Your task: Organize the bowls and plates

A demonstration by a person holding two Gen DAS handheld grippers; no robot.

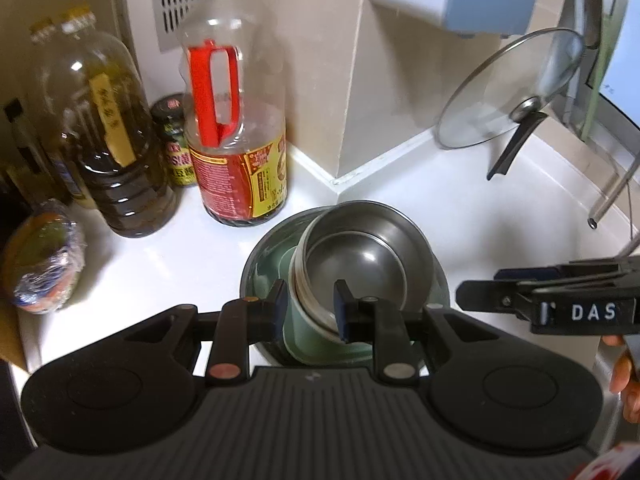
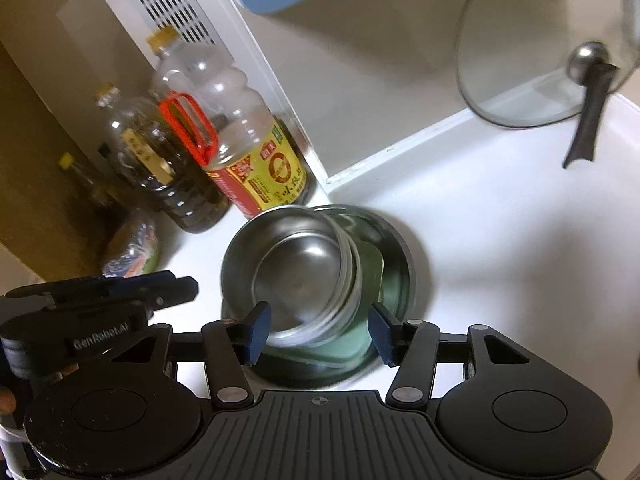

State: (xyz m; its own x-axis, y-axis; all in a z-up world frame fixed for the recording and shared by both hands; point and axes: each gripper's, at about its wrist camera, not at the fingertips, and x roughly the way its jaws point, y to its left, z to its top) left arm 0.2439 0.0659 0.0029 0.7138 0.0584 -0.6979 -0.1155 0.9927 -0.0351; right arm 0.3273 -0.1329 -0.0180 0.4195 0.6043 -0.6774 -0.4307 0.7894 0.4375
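Two steel bowls [image 1: 360, 260] nested, tilted in green dish [image 1: 272, 264] on white counter [image 1: 160, 256]; left gripper [image 1: 310, 310] clamped on rim; "DAS" on right gripper [image 1: 472, 296]. Right view: right gripper [image 2: 320, 332] released, straddling bowls [image 2: 296, 264]; "GenRobot.AI" on left gripper [image 2: 188, 290].

The left gripper [image 1: 310, 306] hides the near rim of the steel bowls [image 1: 360, 256]; the glass lid [image 2: 540, 60] is cut off at the far right.
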